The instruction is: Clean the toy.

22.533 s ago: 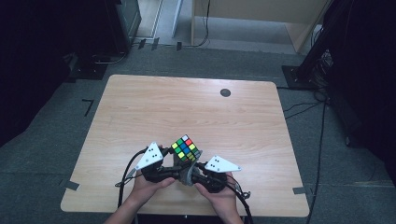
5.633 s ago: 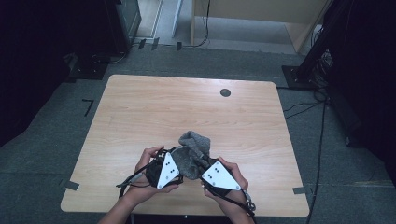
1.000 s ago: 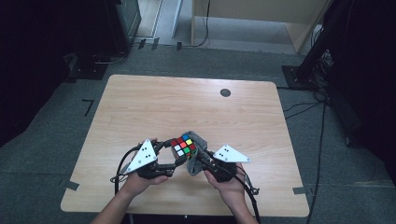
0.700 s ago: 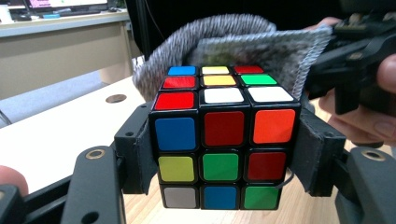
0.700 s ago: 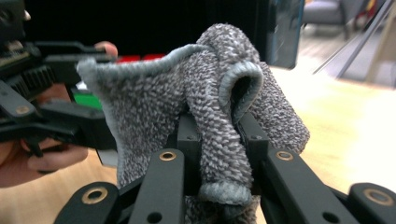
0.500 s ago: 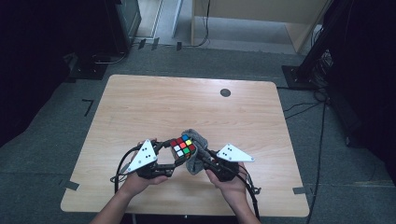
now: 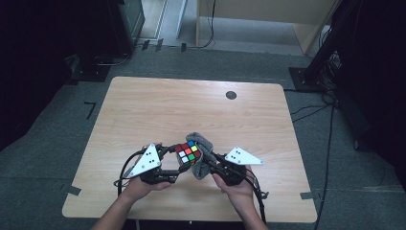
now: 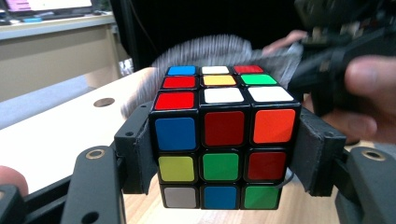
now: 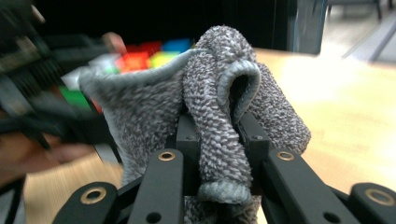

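Wiping under way: left gripper (image 8: 224,154) clamped on puzzle cube (image 8: 223,140), right gripper (image 9: 219,140) pinching grey cloth (image 9: 219,107) against cube's far side. Likely partway through; near and bottom faces apparently left to wipe.

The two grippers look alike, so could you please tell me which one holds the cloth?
The right gripper: its jaws pinch the grey cloth, while the left gripper clamps the cube.

Near your edge of the table (image 7: 143,110), the puzzle cube (image 7: 187,153) sits between your two grippers: left gripper (image 7: 178,161) to its left, right gripper (image 7: 205,165) to its right. The cloth (image 7: 203,149) lies against the cube's right side.
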`<state>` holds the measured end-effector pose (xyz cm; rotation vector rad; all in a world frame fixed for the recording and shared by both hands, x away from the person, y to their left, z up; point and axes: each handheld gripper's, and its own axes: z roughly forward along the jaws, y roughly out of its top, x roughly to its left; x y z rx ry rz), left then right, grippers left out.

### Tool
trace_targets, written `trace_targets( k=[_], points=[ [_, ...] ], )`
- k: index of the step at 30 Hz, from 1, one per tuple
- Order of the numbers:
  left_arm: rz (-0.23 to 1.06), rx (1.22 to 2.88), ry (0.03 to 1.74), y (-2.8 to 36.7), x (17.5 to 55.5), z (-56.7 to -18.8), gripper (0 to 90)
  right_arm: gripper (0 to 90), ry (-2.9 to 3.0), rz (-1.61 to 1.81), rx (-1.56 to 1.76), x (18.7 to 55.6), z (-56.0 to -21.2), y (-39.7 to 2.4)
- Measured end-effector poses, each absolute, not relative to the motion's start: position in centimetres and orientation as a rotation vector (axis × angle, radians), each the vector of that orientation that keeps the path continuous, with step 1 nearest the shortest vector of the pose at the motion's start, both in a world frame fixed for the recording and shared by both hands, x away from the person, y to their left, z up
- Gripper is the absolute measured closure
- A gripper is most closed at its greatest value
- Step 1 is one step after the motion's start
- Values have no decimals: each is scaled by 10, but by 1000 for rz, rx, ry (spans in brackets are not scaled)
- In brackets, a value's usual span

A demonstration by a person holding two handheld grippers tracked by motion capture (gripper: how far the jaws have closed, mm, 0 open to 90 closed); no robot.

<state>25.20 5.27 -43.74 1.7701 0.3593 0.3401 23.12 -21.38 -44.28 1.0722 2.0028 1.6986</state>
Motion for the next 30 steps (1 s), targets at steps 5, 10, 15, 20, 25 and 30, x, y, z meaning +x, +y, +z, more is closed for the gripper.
trace_targets(
  k=[5,10,15,20,25,30],
  points=[
    [344,1799,354,50,252,-438,342,760,1953,1739,1050,228,-438,-217],
    [332,1779,354,53,252,-436,342,759,2036,1721,1097,235,-450,-214],
    [313,1812,335,48,252,-441,342,759,1950,1765,1050,230,-436,-220],
    [316,1800,355,50,253,-439,342,761,1996,1759,1085,233,-446,-218],
    [330,1735,456,57,259,-437,342,740,2036,1678,1091,238,-452,-218],
    [339,1701,557,63,266,-439,342,545,1969,1583,1131,245,-456,-228]
  ],
)
